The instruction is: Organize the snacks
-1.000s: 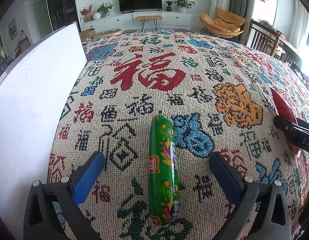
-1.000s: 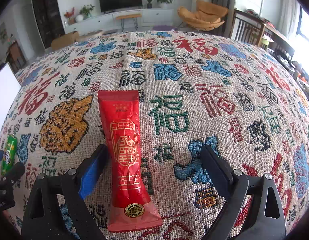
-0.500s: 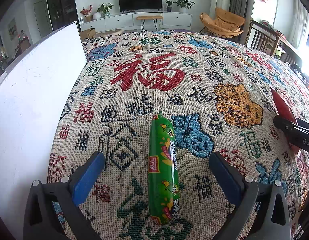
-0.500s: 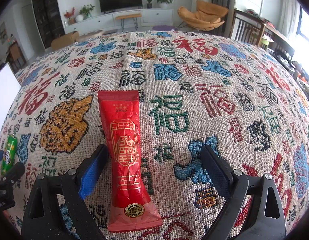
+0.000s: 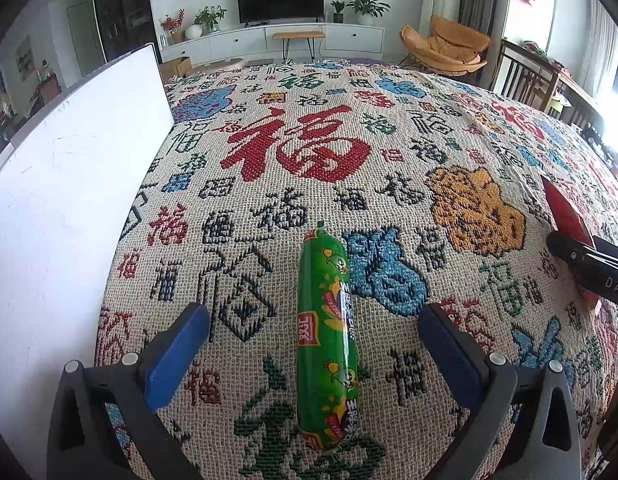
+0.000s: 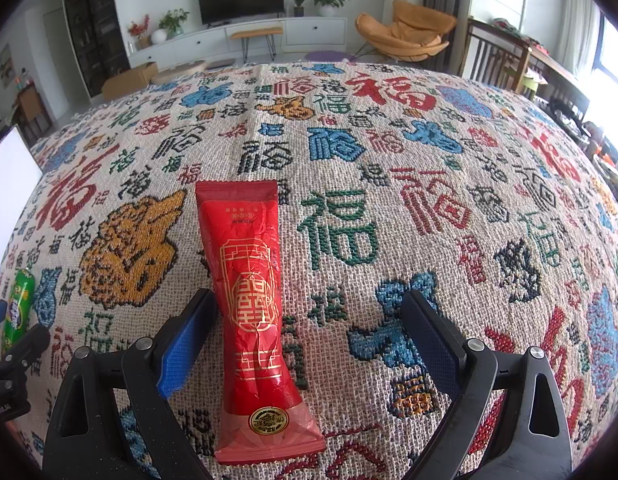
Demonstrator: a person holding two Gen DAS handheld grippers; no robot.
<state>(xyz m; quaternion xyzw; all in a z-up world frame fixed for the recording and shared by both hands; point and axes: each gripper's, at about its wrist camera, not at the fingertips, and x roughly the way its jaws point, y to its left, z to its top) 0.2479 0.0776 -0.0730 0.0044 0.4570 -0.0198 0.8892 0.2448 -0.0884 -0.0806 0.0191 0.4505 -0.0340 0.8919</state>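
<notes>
Woven tablecloth (image 5: 389, 92) carries both snacks; green sausage (image 5: 327, 340) lies lengthwise between the spread fingers of the left gripper (image 5: 313, 344), untouched; red packet (image 6: 255, 304) rests against the right gripper's (image 6: 309, 340) 9 o'clock pad, jaws wide; white board (image 5: 61, 216) stands at 9 o'clock.

Red snack packet (image 5: 565, 216): seen from the left wrist only as a sliver far right of the open left gripper (image 5: 313, 328), its lower part hidden behind the black finger of the right gripper (image 5: 589, 264), itself cut by the frame edge.

Green sausage (image 6: 17, 304): far left of the right-wrist view, near end hidden behind the left gripper's black frame; print too small to read.

White board (image 5: 65, 208): left of the left claw, cut off by the frame edge.
</notes>
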